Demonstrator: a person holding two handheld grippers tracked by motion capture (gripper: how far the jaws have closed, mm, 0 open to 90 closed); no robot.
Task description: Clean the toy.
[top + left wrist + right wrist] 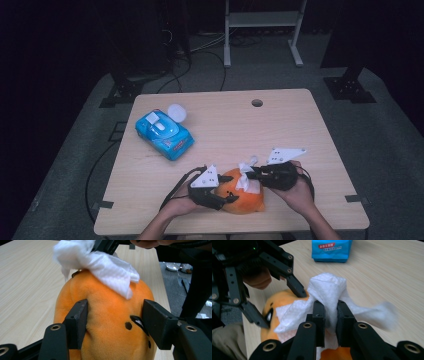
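Observation:
An orange plush toy (245, 197) (110, 312) lies near the table's front edge. My left gripper (229, 189) (116, 323) is shut on it, one pad pressing into each side of its body. A crumpled white wipe (244, 179) (100, 262) (327, 288) lies over the top of the toy. My right gripper (250, 175) (329, 315) is shut on a fold of that wipe, coming in from the right. In the right gripper view the left gripper (280, 306) straddles the toy (270, 306) at left.
A blue pack of wet wipes (164, 131) (331, 250) lies at the table's back left, its flap open, with a round white lid (176, 112) just behind it. The wooden table (300, 130) has a cable hole (257, 103) near its far edge.

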